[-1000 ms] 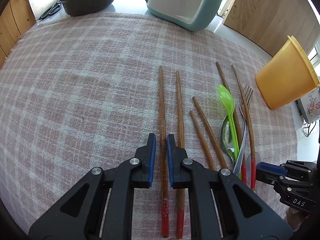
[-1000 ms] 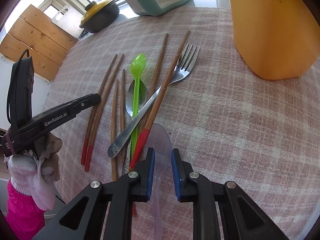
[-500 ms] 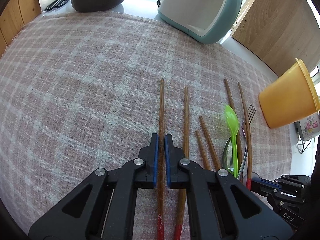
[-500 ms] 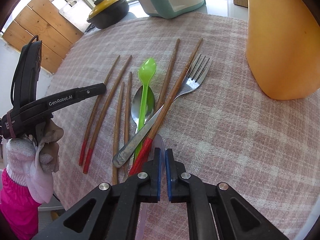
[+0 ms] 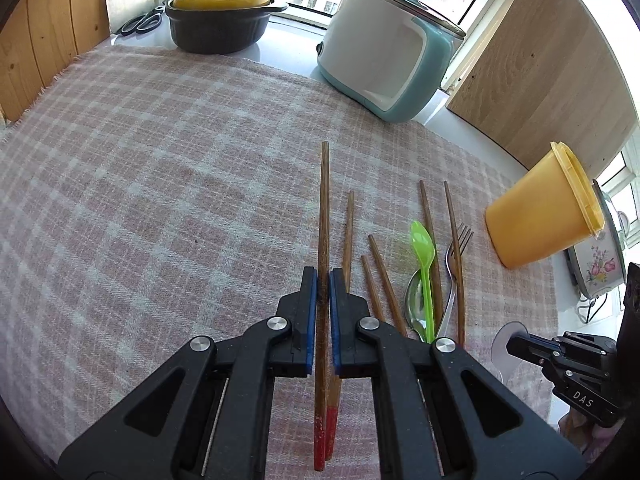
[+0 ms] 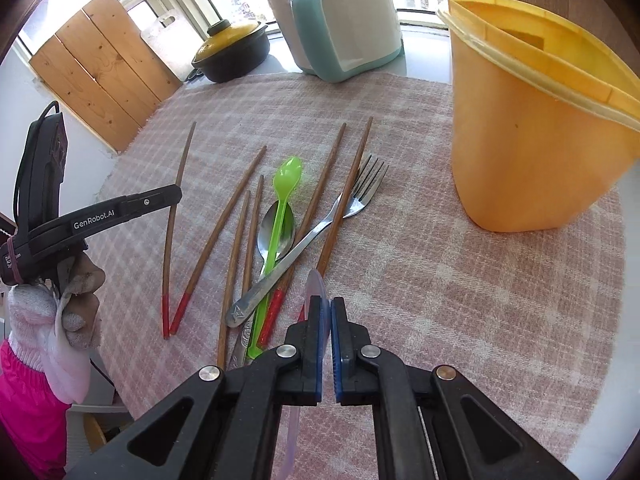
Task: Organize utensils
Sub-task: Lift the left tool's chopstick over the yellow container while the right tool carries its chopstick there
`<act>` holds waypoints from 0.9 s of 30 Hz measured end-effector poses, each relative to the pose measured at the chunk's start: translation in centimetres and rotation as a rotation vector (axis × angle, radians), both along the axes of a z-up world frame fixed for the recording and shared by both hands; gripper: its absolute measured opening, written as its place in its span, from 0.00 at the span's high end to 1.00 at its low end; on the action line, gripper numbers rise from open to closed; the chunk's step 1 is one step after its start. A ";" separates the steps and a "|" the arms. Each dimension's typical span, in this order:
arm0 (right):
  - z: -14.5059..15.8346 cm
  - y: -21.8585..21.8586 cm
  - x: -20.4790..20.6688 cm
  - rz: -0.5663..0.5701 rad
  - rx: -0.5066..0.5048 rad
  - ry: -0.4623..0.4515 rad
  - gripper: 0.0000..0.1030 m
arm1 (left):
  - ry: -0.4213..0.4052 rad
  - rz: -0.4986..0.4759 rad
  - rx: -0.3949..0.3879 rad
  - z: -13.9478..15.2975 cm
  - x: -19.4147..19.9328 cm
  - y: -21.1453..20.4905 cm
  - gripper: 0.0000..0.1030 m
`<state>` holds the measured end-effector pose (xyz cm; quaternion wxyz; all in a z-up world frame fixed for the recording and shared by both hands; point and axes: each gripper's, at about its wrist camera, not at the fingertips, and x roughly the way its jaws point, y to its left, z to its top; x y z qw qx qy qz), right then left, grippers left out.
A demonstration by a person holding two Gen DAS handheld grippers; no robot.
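Note:
My left gripper [image 5: 322,276] is shut on a red-tipped wooden chopstick [image 5: 324,200], which is tilted up off the checked cloth. Beside it lie several more chopsticks [image 5: 348,232]. A green plastic spoon [image 5: 423,244], a metal spoon [image 5: 414,304] and a fork [image 5: 460,240] are heaped to their right. My right gripper [image 6: 330,304] is shut on a translucent lilac spoon [image 6: 316,284], raised just above the heap. In the right wrist view the yellow cup [image 6: 532,140] stands upright at the right. The left gripper [image 6: 176,194] shows there at the left with its chopstick [image 6: 176,160].
A teal and white rice cooker [image 5: 384,52] and a dark pot with a yellow lid [image 5: 220,20] stand beyond the cloth's far edge, with scissors [image 5: 140,24] next to the pot. Wooden boards [image 6: 100,68] lean at the left. A gloved hand [image 6: 76,300] holds the left gripper.
Both grippers shut, the left on a chopstick and the right on the lilac spoon. Both have since risen, lifting the chopstick and the spoon off the cloth.

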<state>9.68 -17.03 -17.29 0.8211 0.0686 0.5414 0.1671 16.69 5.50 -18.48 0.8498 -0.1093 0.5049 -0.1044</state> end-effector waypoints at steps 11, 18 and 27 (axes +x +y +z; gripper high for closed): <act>3.9 -2.5 -0.4 0.031 -0.009 -0.109 0.99 | -0.089 0.020 -0.022 4.4 -3.0 -1.9 0.96; 7.4 -4.7 -0.2 0.040 -0.002 -0.198 0.99 | -0.156 0.006 -0.049 7.7 -4.2 -4.1 0.96; 11.6 -8.7 1.6 0.015 0.008 -0.293 0.99 | -0.244 -0.043 -0.086 12.2 -4.0 -8.9 0.96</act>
